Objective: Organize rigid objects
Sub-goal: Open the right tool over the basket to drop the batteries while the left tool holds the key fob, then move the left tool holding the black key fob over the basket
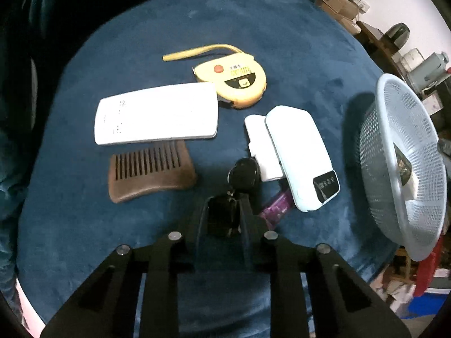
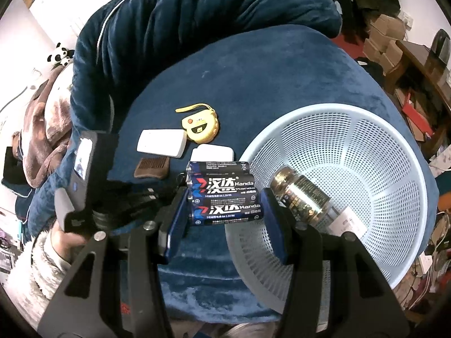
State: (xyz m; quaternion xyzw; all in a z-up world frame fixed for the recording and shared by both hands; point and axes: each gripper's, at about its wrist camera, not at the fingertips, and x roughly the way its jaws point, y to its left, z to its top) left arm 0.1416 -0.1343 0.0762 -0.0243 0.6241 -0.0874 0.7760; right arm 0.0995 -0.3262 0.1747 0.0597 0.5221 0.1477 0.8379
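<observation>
The desk is covered in a deep blue, matt, velvety cloth with a soft nap. The comb is seen to be dark brown wood, smooth and dull. The two white cases are made of smooth plastic with a slight sheen. The tape measure is cased in yellow glossy plastic. The basket is moulded in pale blue perforated plastic. The batteries are wrapped in glossy printed film. The bottle in the basket is given a shiny, golden, reflective surface.
</observation>
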